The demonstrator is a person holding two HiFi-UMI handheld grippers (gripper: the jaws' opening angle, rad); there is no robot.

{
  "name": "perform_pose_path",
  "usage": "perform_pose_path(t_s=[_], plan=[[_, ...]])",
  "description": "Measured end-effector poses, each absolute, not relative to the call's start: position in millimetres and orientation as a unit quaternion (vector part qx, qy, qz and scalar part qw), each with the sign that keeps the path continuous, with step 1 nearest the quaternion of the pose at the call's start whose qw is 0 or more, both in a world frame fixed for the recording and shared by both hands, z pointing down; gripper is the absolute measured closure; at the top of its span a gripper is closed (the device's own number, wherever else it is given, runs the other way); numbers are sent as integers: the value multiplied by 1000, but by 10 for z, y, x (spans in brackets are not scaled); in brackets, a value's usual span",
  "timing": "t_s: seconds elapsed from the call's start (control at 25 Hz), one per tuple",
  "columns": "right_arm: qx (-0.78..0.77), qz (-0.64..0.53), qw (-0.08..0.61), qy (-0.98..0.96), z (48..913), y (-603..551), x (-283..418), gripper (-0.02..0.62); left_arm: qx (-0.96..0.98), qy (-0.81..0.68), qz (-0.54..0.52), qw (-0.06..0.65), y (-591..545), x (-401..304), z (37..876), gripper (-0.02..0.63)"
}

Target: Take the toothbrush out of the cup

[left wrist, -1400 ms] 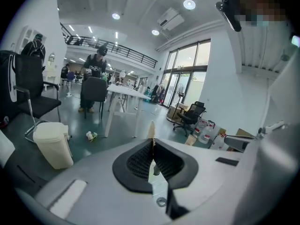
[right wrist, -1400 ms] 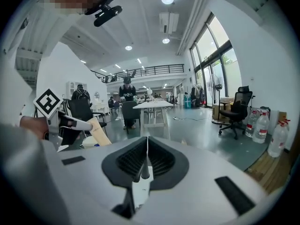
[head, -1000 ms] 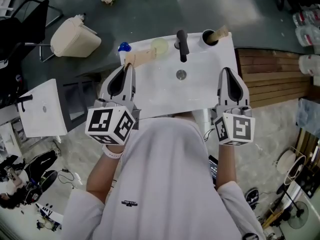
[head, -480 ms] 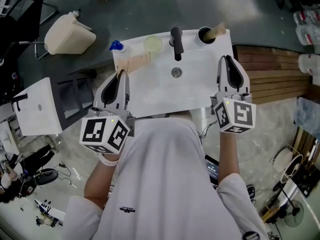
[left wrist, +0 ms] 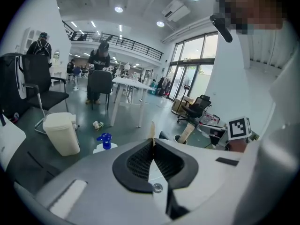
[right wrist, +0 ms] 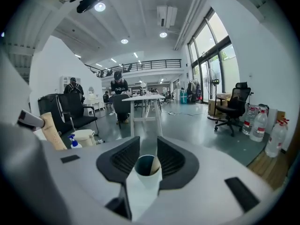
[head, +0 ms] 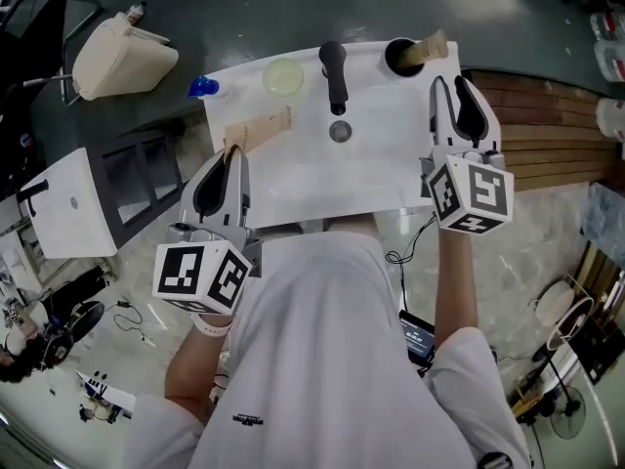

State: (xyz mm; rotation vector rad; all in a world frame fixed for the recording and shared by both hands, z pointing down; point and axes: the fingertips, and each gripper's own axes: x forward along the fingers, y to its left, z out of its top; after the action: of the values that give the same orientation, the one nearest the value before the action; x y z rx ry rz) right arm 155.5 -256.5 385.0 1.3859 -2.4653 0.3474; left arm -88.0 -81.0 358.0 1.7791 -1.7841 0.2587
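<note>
R gripper (head: 451,84) was ready by the cup (head: 398,57)
Jaws had just opened, prob. to grab the toothbrush (head: 428,47) — nothing pinched yet; L gripper (head: 232,150) was closed, empty.

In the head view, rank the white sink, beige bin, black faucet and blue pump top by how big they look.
1. white sink
2. beige bin, farther off on the floor, so it may really be bigger
3. black faucet
4. blue pump top
</note>
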Motion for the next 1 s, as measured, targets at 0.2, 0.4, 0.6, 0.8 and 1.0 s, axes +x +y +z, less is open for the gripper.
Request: perform_pose_path(t_s=[0.2,0.4,0.6,0.8,1.0], plan=[[484,129,158,-851,4135,-2836,1610,494,659,-674,112,314,-864,-838,3789,600],[481,137,171,-849,4386,-3024,1559,485,653,-675,120,323,-921,-854,3966,600],[484,138,180,-845,4492,-3150,1564,483,648,-674,126,332,-963,-828,4052,600],[479,142,192,-845,4568,-3177,1554,534,645,-674,127,337,-956,-812,4105,600],[477,140,191,-846,4570,-3131,1503,545,647,-673,126,334,-926,-861,4105,600]])
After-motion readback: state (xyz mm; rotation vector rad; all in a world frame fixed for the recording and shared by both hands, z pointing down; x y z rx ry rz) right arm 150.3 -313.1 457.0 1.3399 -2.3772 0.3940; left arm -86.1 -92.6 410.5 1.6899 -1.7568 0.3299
